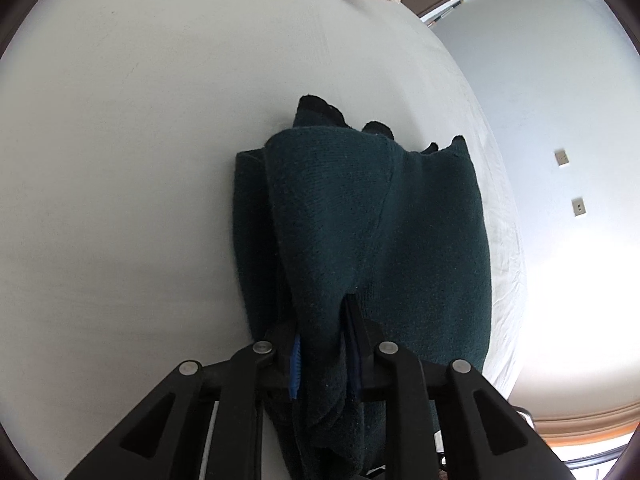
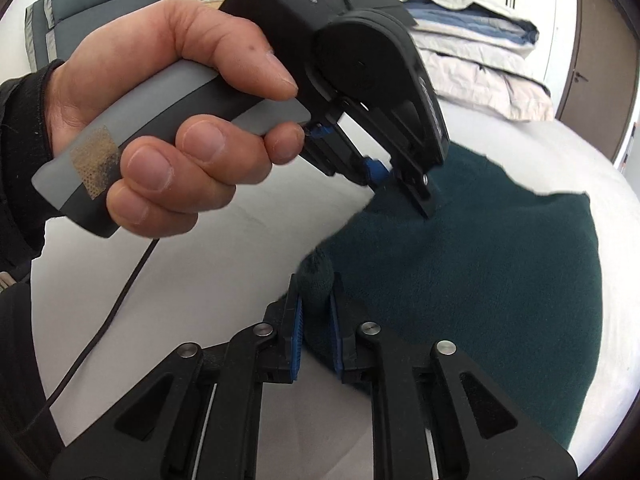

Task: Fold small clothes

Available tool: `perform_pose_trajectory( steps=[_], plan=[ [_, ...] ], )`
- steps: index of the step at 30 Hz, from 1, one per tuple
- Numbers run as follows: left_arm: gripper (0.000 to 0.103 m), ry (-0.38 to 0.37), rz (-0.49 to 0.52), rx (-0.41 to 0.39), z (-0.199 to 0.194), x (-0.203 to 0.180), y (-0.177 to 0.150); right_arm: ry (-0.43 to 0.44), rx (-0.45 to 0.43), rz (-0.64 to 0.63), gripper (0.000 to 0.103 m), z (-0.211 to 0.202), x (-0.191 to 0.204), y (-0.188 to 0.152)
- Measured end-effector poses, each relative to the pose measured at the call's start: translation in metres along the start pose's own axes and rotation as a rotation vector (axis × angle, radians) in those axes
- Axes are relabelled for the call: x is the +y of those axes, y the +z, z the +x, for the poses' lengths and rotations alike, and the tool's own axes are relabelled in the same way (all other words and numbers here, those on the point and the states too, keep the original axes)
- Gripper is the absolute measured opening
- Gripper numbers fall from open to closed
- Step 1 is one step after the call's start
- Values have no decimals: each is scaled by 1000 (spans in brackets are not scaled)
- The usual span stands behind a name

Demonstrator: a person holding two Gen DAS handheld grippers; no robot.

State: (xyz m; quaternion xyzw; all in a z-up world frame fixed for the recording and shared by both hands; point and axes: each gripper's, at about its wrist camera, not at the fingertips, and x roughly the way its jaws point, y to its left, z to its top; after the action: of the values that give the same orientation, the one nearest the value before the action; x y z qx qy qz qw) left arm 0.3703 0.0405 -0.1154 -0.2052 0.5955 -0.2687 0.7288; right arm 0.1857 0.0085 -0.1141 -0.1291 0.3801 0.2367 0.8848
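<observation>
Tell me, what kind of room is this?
Probably a bedroom. The dark green sweater lies on a bed's white sheet, folded bedding is stacked at the far end, and a door is in the wall behind.

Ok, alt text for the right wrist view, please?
The right gripper pinches a fold of dark green knit garment lying on a white bed. The left gripper, held in a hand, grips the same garment beyond.

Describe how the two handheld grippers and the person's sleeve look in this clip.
Both grippers are black linkage frames with silver rivets and blue ribbed pads. The left gripper has a black housing with white lettering and a two-tone grey handle bearing a worn tan patch; a dark cable trails below. The sleeve is black.
</observation>
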Motion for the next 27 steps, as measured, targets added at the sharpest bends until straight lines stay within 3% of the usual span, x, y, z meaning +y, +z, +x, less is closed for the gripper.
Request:
perform_pose_trajectory(
  steps=[2,5,9,12,15,17,19,21,23,27],
  plan=[
    [23,0,-19,-32,-6,4,-2,41,1,27,17,-8,-7,-5],
    [30,60,-23,-87,-22,4,-10,102,-23,115,17,-32,-27,-12],
    [30,183,24,-208,-51,-19,-22,88,-89,244,17,-69,-69,-23],
    [30,174,90,-281,-66,-51,-29,68,-138,355,17,-85,-110,-28],
    [30,230,197,-288,-57,-84,-46,61,-159,464,17,-83,-151,-30],
    [30,275,230,-245,-36,-85,-55,111,-180,542,17,-81,-172,-36],
    [30,297,198,-202,-9,-64,-62,176,-158,613,17,-68,-188,-42],
    [19,266,165,-229,-12,-36,-74,226,-80,684,17,-50,-199,-58],
    [18,193,139,-245,-17,-22,-75,247,-16,747,17,-34,-210,-76],
    [15,148,145,-250,-18,-11,-79,341,-35,862,16,-18,-233,-105]
  ],
)
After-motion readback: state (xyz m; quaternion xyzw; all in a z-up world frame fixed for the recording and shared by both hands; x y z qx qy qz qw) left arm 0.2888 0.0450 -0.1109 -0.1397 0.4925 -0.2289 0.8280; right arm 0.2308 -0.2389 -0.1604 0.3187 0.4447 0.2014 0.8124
